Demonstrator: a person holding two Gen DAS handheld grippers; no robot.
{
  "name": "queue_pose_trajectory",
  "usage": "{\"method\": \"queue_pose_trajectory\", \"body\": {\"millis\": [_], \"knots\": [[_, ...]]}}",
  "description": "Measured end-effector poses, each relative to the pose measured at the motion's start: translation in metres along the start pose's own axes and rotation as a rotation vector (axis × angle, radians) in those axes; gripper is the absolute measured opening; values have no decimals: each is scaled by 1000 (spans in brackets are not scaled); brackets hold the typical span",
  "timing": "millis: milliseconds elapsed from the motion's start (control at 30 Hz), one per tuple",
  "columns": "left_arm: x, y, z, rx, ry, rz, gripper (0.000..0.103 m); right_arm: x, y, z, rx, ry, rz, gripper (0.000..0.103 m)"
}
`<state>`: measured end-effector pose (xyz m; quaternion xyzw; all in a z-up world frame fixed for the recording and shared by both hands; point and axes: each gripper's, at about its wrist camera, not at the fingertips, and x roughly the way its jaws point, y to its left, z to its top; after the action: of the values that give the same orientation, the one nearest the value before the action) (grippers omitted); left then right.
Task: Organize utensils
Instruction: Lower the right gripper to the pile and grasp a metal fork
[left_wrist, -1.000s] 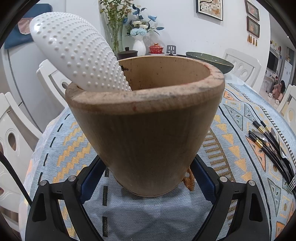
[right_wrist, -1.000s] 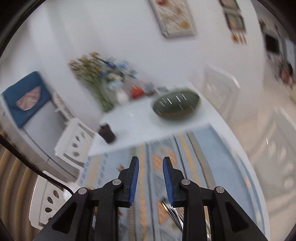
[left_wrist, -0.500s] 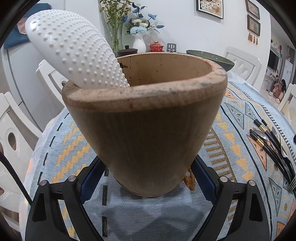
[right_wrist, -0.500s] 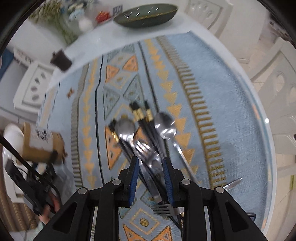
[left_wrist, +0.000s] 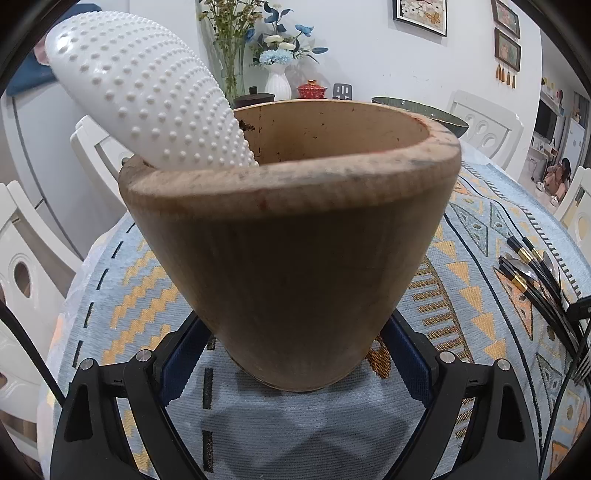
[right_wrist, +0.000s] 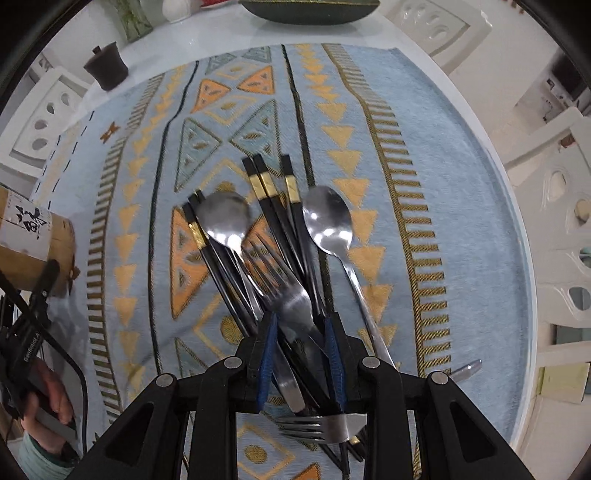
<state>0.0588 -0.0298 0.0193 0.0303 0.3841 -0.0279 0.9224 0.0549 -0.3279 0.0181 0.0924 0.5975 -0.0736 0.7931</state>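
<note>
While the left gripper (left_wrist: 295, 354) clamps the tan wooden utensil pot (left_wrist: 291, 236) steady as receptacle, the right gripper (right_wrist: 301, 358), jaws slightly apart, straddles the steel-and-black cutlery heap (right_wrist: 273, 266) at the pot's three o'clock for pickup.

Brown wooden holder (left_wrist: 291, 258), white dotted paddle (left_wrist: 147, 96), blue-orange geometric cloth (right_wrist: 424, 184)

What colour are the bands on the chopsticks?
Gold, on black chopsticks; the right wrist view shows it best.

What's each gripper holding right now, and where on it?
Left gripper clamps the wooden holder low on its sides. Right gripper straddles the cutlery pile, gripping nothing yet.
</note>
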Motion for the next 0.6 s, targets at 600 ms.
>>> {"method": "queue_pose_trajectory", "body": {"millis": [600], "knots": [[0, -1, 0, 1, 0, 1, 92, -15, -20, 1, 137, -134, 72, 9]]}}
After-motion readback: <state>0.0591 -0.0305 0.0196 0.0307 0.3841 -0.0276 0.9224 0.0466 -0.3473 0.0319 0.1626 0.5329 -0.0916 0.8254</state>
